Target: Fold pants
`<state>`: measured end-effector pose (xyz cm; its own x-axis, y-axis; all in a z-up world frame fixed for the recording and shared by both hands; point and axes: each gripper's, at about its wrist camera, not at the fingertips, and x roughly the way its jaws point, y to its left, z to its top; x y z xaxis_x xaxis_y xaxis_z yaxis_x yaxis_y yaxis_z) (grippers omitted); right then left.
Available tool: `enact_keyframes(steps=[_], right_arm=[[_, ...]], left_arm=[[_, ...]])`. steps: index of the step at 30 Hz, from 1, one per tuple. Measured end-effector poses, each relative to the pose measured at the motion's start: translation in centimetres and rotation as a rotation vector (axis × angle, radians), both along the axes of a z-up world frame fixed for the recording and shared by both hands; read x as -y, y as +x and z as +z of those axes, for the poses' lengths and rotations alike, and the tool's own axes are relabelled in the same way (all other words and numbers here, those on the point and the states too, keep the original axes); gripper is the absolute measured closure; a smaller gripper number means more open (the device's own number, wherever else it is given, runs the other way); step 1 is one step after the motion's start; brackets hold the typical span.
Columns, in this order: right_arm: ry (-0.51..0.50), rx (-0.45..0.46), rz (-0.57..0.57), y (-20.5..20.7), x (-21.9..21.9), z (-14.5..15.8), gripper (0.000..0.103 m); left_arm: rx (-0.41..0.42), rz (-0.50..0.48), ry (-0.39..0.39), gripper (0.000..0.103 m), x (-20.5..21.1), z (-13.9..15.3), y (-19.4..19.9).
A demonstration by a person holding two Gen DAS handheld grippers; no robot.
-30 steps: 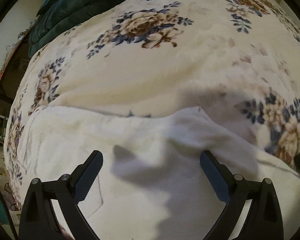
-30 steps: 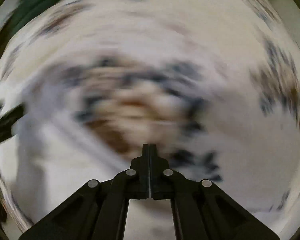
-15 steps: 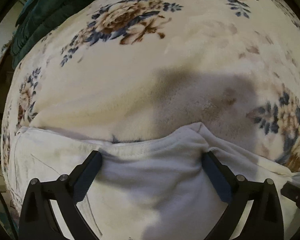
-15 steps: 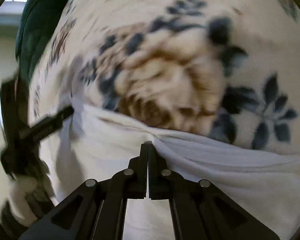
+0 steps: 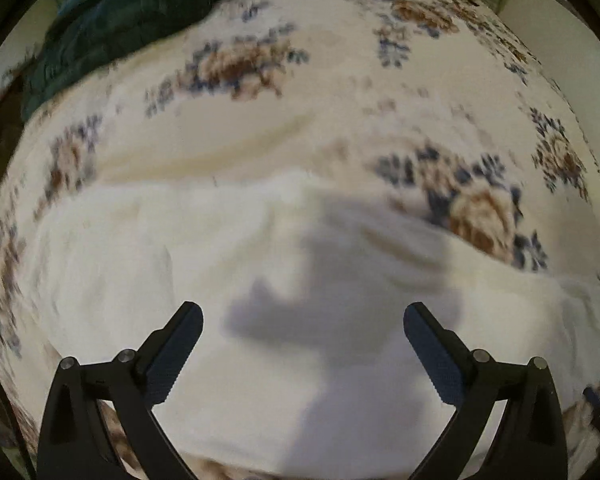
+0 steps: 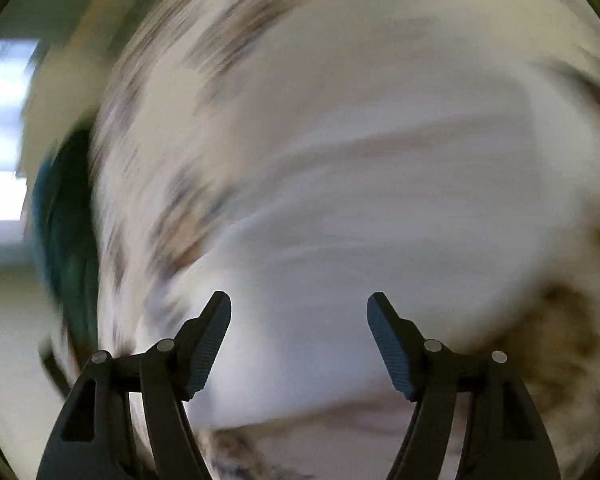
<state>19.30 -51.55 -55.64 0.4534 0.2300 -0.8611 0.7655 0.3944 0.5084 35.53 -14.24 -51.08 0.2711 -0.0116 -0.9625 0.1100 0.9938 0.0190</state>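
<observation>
Since a second ago the right gripper [image 6: 299, 312], then pressed together, has let go and its jaws are opening with nothing between them, over blurred white pants [image 6: 340, 264]. Left gripper [image 5: 303, 322] hangs above the pants [image 5: 204, 264], jaws spread and empty. They lie near on the floral blanket [image 5: 320, 92], a green cover [image 5: 112, 20] far left.

My right wrist view was smeared with motion blur, so the pants [image 6: 340, 200] and floral blanket [image 6: 228, 32] were streaks. Near pants edge [image 5: 300, 420] got cut off behind my fingers.
</observation>
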Motion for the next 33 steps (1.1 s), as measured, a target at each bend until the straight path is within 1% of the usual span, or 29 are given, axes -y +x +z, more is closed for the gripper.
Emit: enact_keyframes(steps=[2,4,5,7,8,9,10,12,13,14,15,16,17,18,19,20,21,22,23,24,25,26,28,29,30,31,33], right_arm=[[-0.008,0.001,-0.227,-6.6,4.3,-1.3,0.030],[0.009,0.028,-0.320,-10.2,7.6,-3.7,0.030],[0.050,0.108,-0.348,-11.0,8.8,-5.5,0.030],[0.120,0.223,-0.367,-11.2,10.4,-8.3,0.029],[0.127,0.270,-0.368,-10.8,10.7,-8.7,0.029],[0.121,0.305,-0.356,-10.3,11.0,-8.6,0.029],[0.115,0.316,-0.345,-9.7,11.0,-8.6,0.030],[0.132,0.366,-0.321,-8.1,10.6,-8.1,0.037],[0.125,0.389,-0.278,-6.8,10.4,-7.5,0.055],[0.103,0.377,-0.247,-6.1,10.6,-7.1,0.096],[0.078,0.353,-0.231,-5.0,10.1,-7.0,0.095],[0.034,0.308,-0.234,-4.7,10.2,-6.8,0.095],[0.031,0.268,-0.269,-5.3,10.8,-7.1,0.097],[0.020,0.253,-0.322,-6.3,11.6,-7.1,0.097],[0.036,0.250,-0.366,-7.3,12.2,-7.6,0.097],[0.087,0.278,-0.393,-8.0,12.5,-8.5,0.097],[0.110,0.298,-0.384,-8.0,12.4,-8.9,0.097],[0.152,0.344,-0.361,-7.7,12.1,-9.5,0.095],[0.197,0.397,-0.346,-7.5,11.9,-9.8,0.092],[0.229,0.421,-0.338,-7.3,11.8,-10.2,0.088],[0.256,0.431,-0.324,-6.7,11.8,-10.8,0.073],[0.268,0.442,-0.298,-5.9,11.6,-11.3,0.069],[0.224,0.444,-0.273,-4.5,11.3,-11.4,0.070],[0.191,0.436,-0.268,-3.8,11.2,-11.1,0.083],[0.177,0.435,-0.272,-3.2,11.1,-11.2,0.090],[0.160,0.449,-0.279,-3.1,11.0,-10.6,0.091],[0.069,0.461,-0.265,-2.6,10.0,-7.8,0.092]], left_arm=[[-0.050,0.016,-0.012,0.000,0.3,-1.6,-0.6],[-0.083,0.026,-0.008,0.000,0.8,-3.4,-0.8],[-0.093,0.023,-0.002,0.000,1.0,-3.9,-0.9],[-0.109,0.014,0.020,0.000,1.7,-5.2,-1.1],[-0.110,0.010,0.029,0.000,2.0,-5.5,-1.1],[-0.110,0.004,0.041,0.000,2.3,-5.7,-1.2],[-0.107,0.000,0.051,0.000,2.6,-5.8,-1.2],[-0.101,-0.001,0.063,0.000,3.0,-6.0,-1.1],[-0.099,0.000,0.071,0.000,3.1,-6.0,-1.1],[-0.096,0.001,0.078,0.000,3.2,-6.0,-1.1],[-0.094,0.002,0.088,0.000,3.3,-6.0,-1.1],[-0.091,0.003,0.100,0.000,3.4,-6.0,-1.1],[-0.091,0.005,0.108,0.000,3.3,-6.0,-1.1],[-0.093,0.012,0.107,0.000,3.2,-6.0,-1.1],[-0.095,0.019,0.106,0.000,3.1,-6.0,-1.0],[-0.096,0.024,0.106,0.000,3.0,-5.9,-1.0],[-0.097,0.026,0.105,0.000,2.9,-6.0,-1.0],[-0.097,0.028,0.102,0.000,2.8,-6.0,-0.9],[-0.097,0.028,0.101,0.000,2.9,-6.1,-0.8],[-0.097,0.027,0.098,0.000,3.0,-6.1,-0.7],[-0.094,0.024,0.096,0.000,3.1,-6.0,-0.5],[-0.091,0.020,0.096,0.000,3.3,-5.9,-0.4],[-0.085,0.013,0.094,0.000,3.4,-5.7,-0.4],[-0.082,0.012,0.092,0.000,3.4,-5.6,-0.9],[-0.080,0.009,0.086,0.000,3.5,-5.4,-1.0],[-0.079,0.005,0.079,0.000,3.5,-5.2,-1.0],[-0.070,-0.001,0.067,0.000,3.4,-4.5,-1.1]])
